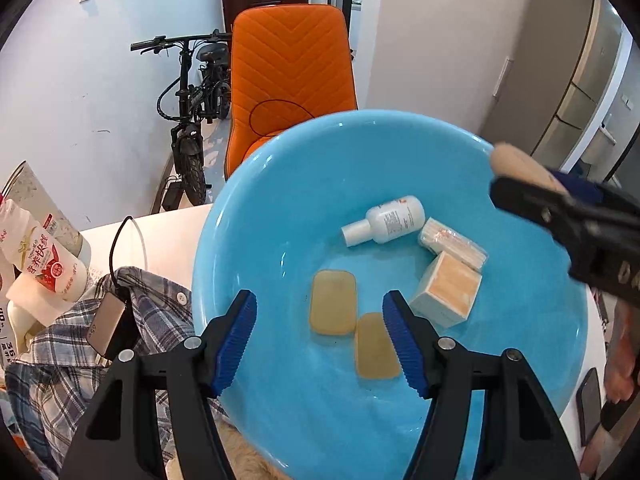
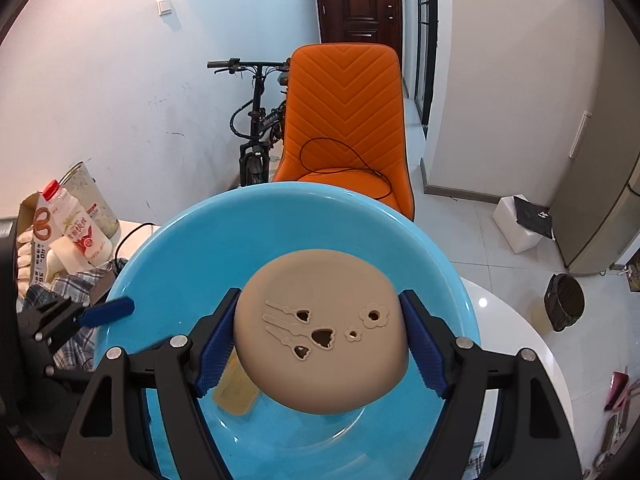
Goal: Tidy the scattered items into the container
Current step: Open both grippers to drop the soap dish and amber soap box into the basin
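right hand-held gripper point(image 2: 322, 344) clamps pad point(image 2: 320, 332) over basin point(image 2: 280, 208) | left hand-held gripper point(image 1: 320, 336) wide open, empty | risk: released pad bounces out

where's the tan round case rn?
Tan round case is clamped in the right gripper, held over the blue basin, above the soap bars.

One round blue plastic basin point(image 1: 256, 184) holds two flat amber soap bars point(image 1: 333, 303), one small white bottle point(image 1: 386, 220), two wrapped tissue packs point(image 1: 452, 244) and, above it, one round tan silicone case point(image 2: 320, 332). One orange chair point(image 2: 346, 120), one bicycle point(image 1: 192, 96).
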`<act>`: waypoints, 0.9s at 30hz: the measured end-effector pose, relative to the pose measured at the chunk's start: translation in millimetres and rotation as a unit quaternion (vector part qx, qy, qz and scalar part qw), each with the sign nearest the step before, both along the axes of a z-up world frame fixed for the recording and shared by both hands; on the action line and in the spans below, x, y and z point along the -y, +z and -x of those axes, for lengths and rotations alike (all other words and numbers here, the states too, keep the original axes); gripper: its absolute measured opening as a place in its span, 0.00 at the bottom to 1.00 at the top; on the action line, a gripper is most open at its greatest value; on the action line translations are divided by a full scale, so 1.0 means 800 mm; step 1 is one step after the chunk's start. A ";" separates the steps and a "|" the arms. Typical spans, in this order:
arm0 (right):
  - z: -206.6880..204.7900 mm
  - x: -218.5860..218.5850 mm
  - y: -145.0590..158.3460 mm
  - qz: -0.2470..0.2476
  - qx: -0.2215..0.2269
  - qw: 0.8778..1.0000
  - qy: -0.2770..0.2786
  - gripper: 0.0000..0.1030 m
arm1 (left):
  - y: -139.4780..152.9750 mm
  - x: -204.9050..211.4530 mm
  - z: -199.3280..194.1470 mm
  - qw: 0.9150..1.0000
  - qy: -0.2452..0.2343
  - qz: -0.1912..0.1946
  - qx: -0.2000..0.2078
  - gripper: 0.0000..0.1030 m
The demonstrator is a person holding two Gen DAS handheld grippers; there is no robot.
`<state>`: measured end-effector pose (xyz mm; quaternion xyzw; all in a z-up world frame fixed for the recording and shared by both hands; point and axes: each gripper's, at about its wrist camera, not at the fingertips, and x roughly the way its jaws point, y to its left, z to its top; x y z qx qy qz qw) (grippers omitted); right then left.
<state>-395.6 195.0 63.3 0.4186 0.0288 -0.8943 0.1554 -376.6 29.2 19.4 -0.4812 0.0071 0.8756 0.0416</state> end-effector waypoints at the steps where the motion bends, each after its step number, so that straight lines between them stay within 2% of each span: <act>1: 0.001 0.002 -0.001 -0.002 0.001 1.000 0.002 0.74 | 0.000 -0.001 -0.001 1.000 0.001 0.005 -0.003 0.66; 6: 0.005 0.011 -0.011 -0.032 0.005 0.999 -0.001 0.74 | -0.003 -0.007 -0.002 1.000 -0.002 0.015 -0.006 0.67; 14: 0.018 0.008 -0.023 -0.029 0.024 0.999 -0.015 0.74 | -0.009 -0.009 0.006 1.000 0.001 0.000 0.002 0.67; 19: 0.018 0.011 -0.024 -0.034 0.027 0.999 -0.009 0.74 | -0.008 -0.015 0.006 1.000 -0.006 0.013 -0.003 0.67; 24: 0.019 0.012 -0.023 -0.035 0.024 0.999 -0.014 0.76 | -0.011 -0.015 0.008 1.000 -0.007 -0.001 0.000 0.67; 27: 0.020 0.012 -0.023 -0.040 0.023 0.999 -0.013 0.78 | -0.009 -0.018 0.005 1.000 -0.011 0.012 -0.008 0.67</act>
